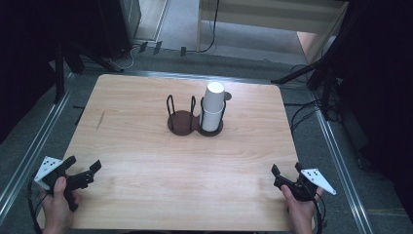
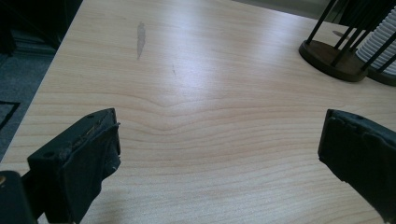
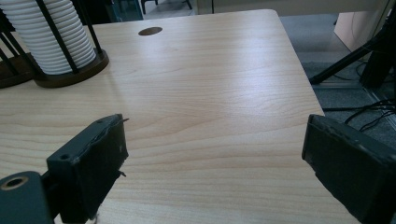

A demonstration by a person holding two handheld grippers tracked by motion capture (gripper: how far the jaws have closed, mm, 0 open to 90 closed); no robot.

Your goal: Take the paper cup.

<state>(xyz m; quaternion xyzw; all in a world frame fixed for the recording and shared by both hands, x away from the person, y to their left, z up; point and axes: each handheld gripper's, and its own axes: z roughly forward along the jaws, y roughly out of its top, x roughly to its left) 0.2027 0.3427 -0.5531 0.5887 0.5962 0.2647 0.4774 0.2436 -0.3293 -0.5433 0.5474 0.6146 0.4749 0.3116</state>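
Observation:
A dark double cup holder (image 1: 187,122) stands mid-table toward the back; its right ring holds a tall stack of white paper cups (image 1: 213,107), its left ring is empty. My left gripper (image 1: 84,165) rests near the front left corner of the wooden table (image 1: 146,161), held by a hand, jaws wide apart with nothing between them; in its own view the left gripper (image 2: 219,140) looks over bare wood toward the cup holder (image 2: 332,58). My right gripper (image 1: 286,170) sits at the front right edge, open and empty. From the right gripper (image 3: 215,144) the cup stack (image 3: 53,39) shows at upper left.
A round cable hole (image 3: 150,31) lies in the table's far right area. Tripod legs and cables (image 1: 311,78) stand off the right side. Grey floor and metal rails (image 1: 29,156) flank the table.

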